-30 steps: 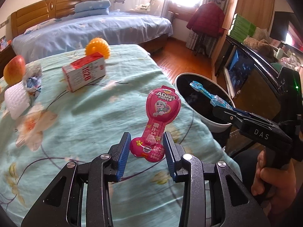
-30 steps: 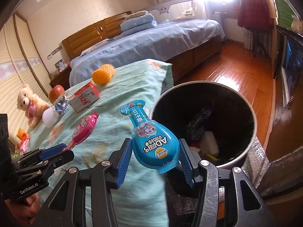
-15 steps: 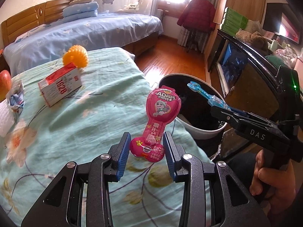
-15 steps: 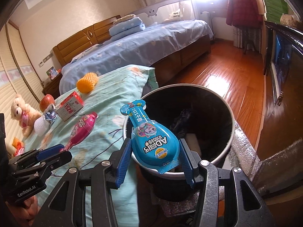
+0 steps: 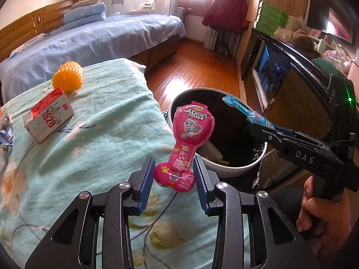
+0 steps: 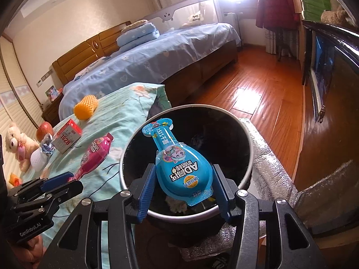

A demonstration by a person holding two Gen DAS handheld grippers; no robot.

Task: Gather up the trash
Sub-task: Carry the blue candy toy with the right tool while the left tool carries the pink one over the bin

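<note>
My left gripper [image 5: 174,176] is shut on a pink snack wrapper [image 5: 187,139] and holds it over the bed edge, its top reaching over the rim of the round trash bin [image 5: 237,171]. My right gripper [image 6: 182,190] is shut on a blue snack wrapper [image 6: 179,165] and holds it above the open bin [image 6: 248,132]. The bin holds some trash at the bottom. In the left wrist view the blue wrapper [image 5: 242,108] sticks out of the right gripper over the bin. The pink wrapper also shows in the right wrist view [image 6: 94,154].
On the floral bedspread [image 5: 107,116] lie a red-and-white carton [image 5: 48,117], an orange spiky ball [image 5: 68,77], a crumpled wrapper [image 6: 46,145], a white object [image 6: 38,160] and an apple [image 6: 44,130]. A teddy bear [image 6: 15,143] sits far left. A dark cabinet [image 5: 298,94] stands right of the bin.
Both grippers moved toward the bin with their wrappers. The blue wrapper went from beside the rim to above the bin opening; the pink one now reaches over the rim.
</note>
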